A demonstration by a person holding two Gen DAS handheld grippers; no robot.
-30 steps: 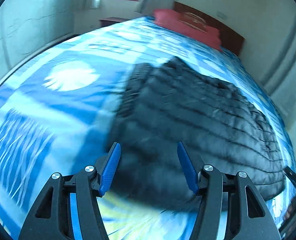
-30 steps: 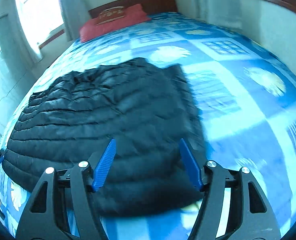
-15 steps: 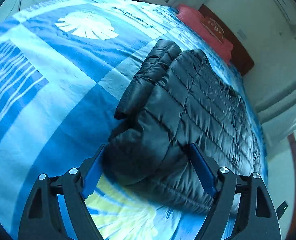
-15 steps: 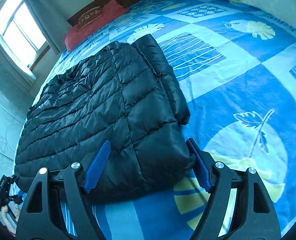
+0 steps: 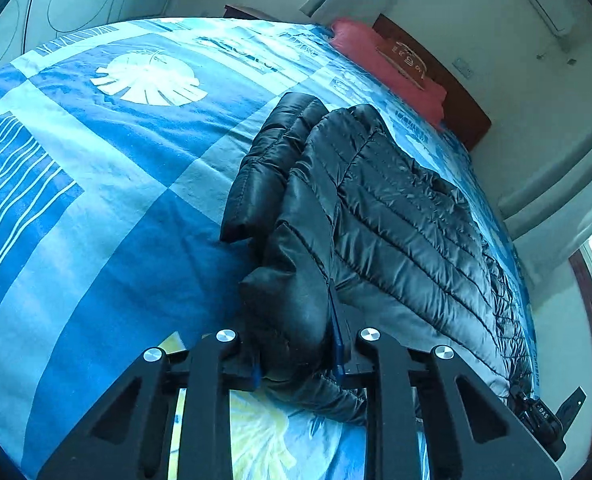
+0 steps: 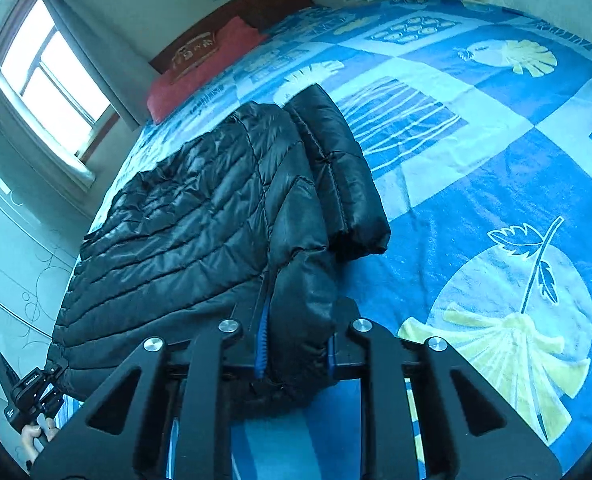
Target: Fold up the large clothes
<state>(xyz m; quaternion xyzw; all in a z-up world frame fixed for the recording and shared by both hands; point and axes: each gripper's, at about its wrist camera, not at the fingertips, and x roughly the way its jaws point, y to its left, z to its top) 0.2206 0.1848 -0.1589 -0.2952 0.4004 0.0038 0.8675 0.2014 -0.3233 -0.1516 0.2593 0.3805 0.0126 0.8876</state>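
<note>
Left hand-held gripper (image 5: 296, 354) is clamped on a near corner of the black puffer jacket (image 5: 396, 216), which lies on the bed (image 5: 96, 184) ahead of it. Right hand-held gripper (image 6: 294, 354) grips the other near corner. Step looks like hem grasp done; next likely lifts both corners forward toward the red pillow (image 6: 204, 68), evenly.

left hand-held gripper (image 5: 296, 354) | right hand-held gripper (image 6: 294, 354) | both closed onto jacket (image 5: 396, 216) hem (previously open)
</note>
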